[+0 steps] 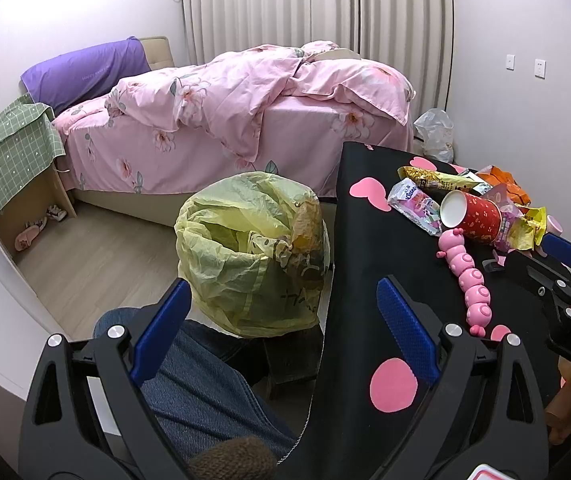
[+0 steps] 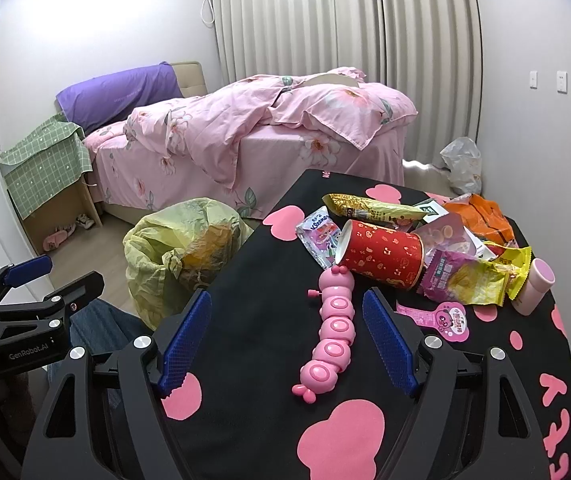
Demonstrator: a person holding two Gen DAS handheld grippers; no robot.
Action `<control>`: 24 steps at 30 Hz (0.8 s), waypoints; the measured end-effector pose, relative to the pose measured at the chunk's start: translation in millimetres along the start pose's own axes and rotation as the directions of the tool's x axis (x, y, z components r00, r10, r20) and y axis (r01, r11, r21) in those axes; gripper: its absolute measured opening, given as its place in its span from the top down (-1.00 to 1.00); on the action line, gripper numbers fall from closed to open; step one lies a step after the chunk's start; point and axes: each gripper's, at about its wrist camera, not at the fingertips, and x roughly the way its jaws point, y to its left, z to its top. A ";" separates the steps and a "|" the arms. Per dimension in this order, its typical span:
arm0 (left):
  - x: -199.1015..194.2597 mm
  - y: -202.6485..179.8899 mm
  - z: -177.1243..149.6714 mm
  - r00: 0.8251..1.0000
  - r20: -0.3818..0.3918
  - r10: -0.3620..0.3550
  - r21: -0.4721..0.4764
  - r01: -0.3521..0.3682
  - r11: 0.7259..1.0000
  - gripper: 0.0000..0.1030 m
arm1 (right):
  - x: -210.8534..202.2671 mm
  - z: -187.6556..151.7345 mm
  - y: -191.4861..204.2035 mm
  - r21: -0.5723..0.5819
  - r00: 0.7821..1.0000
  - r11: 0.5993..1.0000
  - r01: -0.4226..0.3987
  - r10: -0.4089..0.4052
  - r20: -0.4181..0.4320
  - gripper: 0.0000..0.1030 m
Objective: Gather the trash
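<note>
A pile of trash lies on the black table with pink shapes: a red paper cup on its side, a tissue pack, a gold snack wrapper, an orange bag and purple and yellow wrappers. A bin lined with a yellow bag stands on the floor left of the table. My right gripper is open and empty above a pink caterpillar toy, short of the cup. My left gripper is open and empty, over the table's left edge near the bin.
A bed with pink floral bedding stands behind. A cardboard stand under a green cloth is at the left wall. A clear plastic bag lies on the floor by the far wall. A pink tube and pink tag lie at the table's right.
</note>
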 end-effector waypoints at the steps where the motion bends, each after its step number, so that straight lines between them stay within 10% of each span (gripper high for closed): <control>1: 0.0 0.5 -0.8 1.000 0.001 0.001 0.000 -0.001 1.000 -0.74 | 0.5 0.6 0.0 -0.001 1.000 1.000 0.000 0.000 -0.001 -0.46; 24: 1.1 0.7 -3.0 1.000 -0.001 0.005 -0.009 -0.005 1.000 -0.74 | -0.6 0.1 -1.6 0.003 1.000 1.000 0.000 0.000 -0.001 -0.46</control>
